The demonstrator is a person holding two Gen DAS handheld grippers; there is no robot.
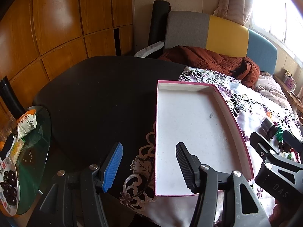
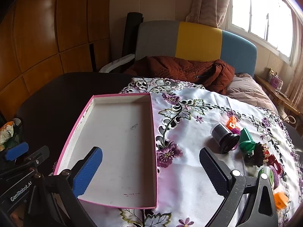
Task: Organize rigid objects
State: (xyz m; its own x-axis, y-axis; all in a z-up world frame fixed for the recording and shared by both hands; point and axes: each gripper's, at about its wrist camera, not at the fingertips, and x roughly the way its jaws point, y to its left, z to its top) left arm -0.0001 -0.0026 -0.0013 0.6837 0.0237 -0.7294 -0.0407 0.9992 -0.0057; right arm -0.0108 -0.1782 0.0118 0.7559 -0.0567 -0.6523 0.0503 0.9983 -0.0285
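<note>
Right gripper [image 2: 150,172]: its jaws were spread wide and held nothing. It hung over the flowered cloth [image 2: 191,185], with its blue finger over the near end of the box.
Left gripper [image 1: 149,167]: it was open too, with nothing in it. It hung over the near left edge of the box.
Box [image 2: 106,104]: a shallow pink-edged box with a white bottom, and nothing was in it. Its long side ran away from the grippers.
Toys: a small pile lay on the cloth, off to the right of the box and well apart from it.
Jar [image 2: 225,138]: it was dark with a black lid and lay on its side. It was the nearest toy to the right gripper, ahead and to the right.
Other bits: a green piece [image 2: 246,141] and an orange block [image 2: 232,123] lay close behind the jar.
Nearer hand: the right one, I think.
In the way: nothing lay between the jar and the box.
Round about: a brown coat [image 2: 181,66] lay far behind the cloth.
</note>
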